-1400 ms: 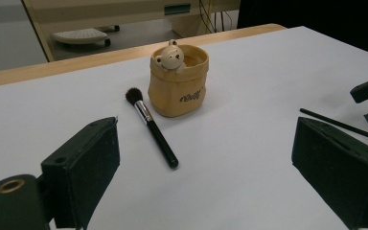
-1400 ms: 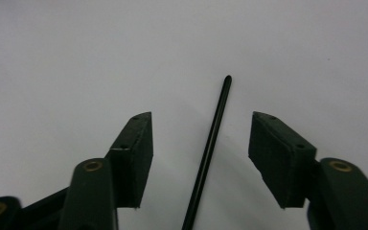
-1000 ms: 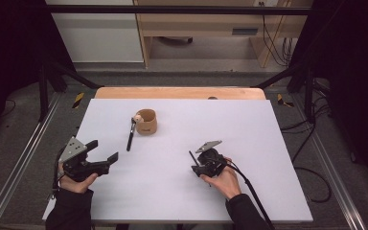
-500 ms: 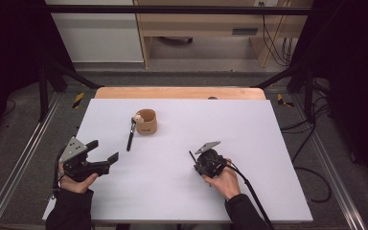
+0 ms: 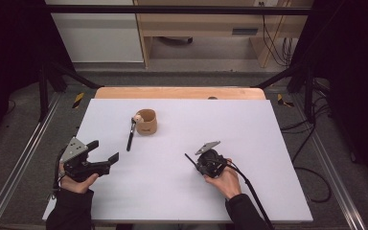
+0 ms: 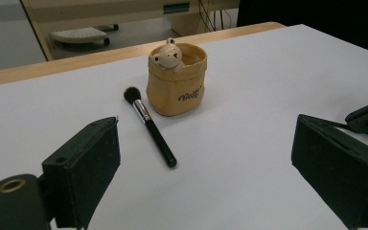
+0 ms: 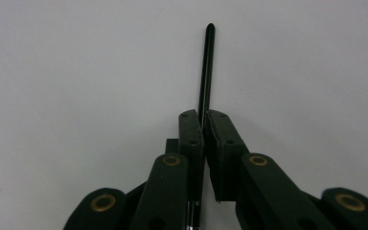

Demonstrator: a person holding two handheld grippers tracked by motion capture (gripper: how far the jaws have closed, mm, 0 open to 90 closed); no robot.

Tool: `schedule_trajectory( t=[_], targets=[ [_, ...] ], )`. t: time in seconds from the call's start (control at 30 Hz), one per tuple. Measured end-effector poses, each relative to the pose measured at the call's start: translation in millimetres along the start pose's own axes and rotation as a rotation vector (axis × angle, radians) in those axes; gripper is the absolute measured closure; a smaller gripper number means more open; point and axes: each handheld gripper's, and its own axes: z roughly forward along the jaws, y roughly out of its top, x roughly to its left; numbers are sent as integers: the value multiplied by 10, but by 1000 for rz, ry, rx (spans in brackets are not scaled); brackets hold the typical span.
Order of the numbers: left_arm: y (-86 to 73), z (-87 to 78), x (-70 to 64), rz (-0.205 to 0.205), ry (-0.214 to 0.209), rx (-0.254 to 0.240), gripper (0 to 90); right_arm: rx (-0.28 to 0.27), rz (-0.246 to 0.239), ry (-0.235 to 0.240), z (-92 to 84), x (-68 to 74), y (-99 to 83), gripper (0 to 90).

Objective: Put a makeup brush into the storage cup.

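Resting low on the table (image 5: 268, 143), right tool (image 7: 204, 125) clamps a thin black stick (image 7: 206, 67).

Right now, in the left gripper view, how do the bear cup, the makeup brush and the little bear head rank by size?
1. Bear cup, the bulkiest.
2. Makeup brush: longer than the cup is tall, but far slimmer, and nearer the camera, so unsure.
3. Bear head, clearly smallest.

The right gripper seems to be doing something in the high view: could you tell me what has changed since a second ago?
The right gripper has just been closing its jaws, and they now clamp a thin black stick lying on the white table. The hand itself stayed put. The left gripper remains open and still; the makeup brush and the bear cup lie where they were.
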Motion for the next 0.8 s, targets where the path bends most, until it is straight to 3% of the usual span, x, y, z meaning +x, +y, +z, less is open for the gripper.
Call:
schedule_trajectory(
  t=[0.17, 0.27, 0.47, 0.8],
  targets=[
    [-2, 1, 0, 0, 0, 0, 87, -8, -25, 14, 2, -13, -7, 854],
    [-2, 4, -2, 1, -2, 2, 87, -3, -9, 21, -2, -6, -2, 849],
    [-2, 8, -4, 4, -3, 5, 87, -22, 11, 17, -95, -19, 38, 721],
    [3, 10, -13, 5, -8, 7, 87, 72, -12, 9, -152, -29, 145, 677]
  ],
)
